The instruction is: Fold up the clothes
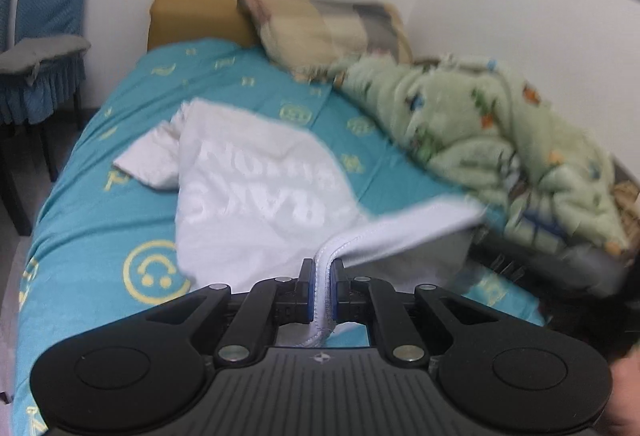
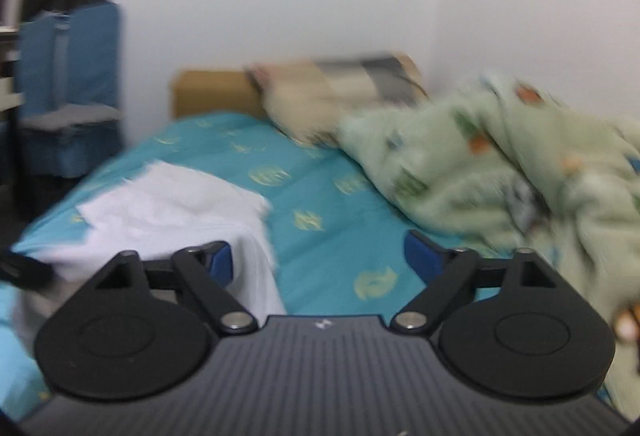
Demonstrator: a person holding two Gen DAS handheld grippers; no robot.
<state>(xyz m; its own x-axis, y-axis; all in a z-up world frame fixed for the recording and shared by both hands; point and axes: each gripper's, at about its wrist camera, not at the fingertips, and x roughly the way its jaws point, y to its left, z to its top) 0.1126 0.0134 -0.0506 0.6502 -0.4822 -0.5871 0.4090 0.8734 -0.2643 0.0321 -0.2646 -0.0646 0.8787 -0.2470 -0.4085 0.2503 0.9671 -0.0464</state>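
Note:
A white T-shirt (image 1: 256,191) with pale lettering lies spread on the turquoise bed sheet (image 1: 100,195). My left gripper (image 1: 323,268) is shut on the shirt's stitched hem, which runs up between the blue pads and is lifted off the bed toward the right. In the right wrist view the white T-shirt (image 2: 172,211) shows at the left, its near edge hanging in front of the left finger. My right gripper (image 2: 318,256) stands wide open over the sheet (image 2: 320,203), with nothing between its blue pads.
A crumpled green fleece blanket (image 1: 500,131) fills the right side of the bed, a patterned pillow (image 1: 320,27) leans on the tan headboard (image 1: 192,15). Blue-covered chairs (image 1: 44,23) stand left of the bed. White walls lie behind.

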